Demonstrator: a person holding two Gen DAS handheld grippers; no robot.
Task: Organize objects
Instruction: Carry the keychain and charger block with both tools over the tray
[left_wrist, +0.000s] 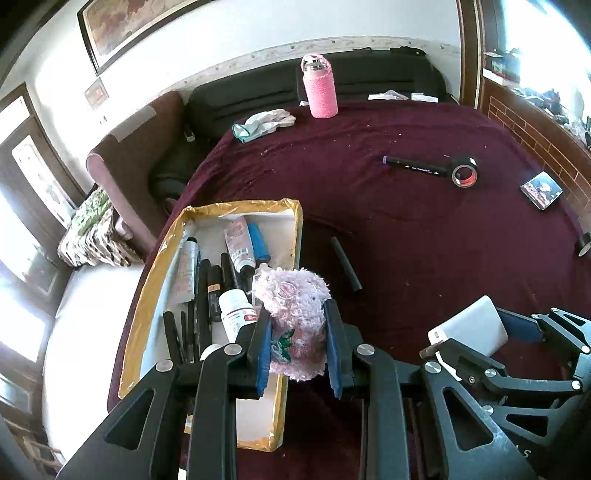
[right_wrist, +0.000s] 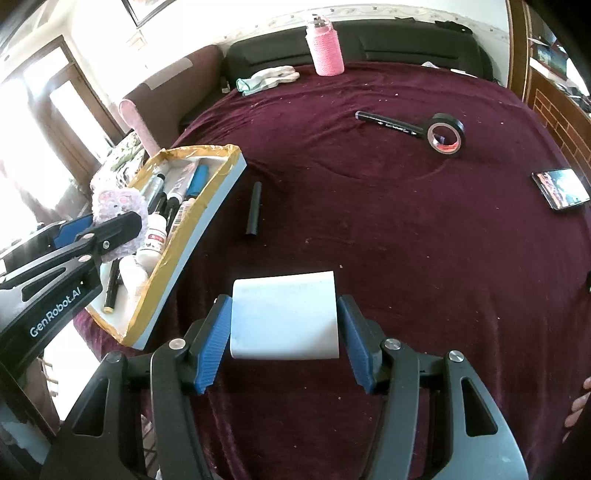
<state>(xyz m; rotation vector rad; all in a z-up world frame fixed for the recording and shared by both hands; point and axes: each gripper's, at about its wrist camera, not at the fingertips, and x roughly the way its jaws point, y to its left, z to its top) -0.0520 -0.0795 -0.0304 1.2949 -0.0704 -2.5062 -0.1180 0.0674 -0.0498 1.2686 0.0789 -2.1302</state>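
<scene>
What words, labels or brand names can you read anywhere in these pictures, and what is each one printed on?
"GenRobot.AI": side of the left gripper.
Black marker: white lettering, too small to read.
White bottle: red label, blurred.
Pink tube in the tray: print unreadable.

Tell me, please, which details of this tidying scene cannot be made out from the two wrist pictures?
- Tray contents: in the left wrist view the fluffy pink item in the left hand-held gripper covers some.
- Marker label: too small in both views.
- White block: near end hidden between the right hand-held gripper pads.
- Phone screen: blurred.
</scene>
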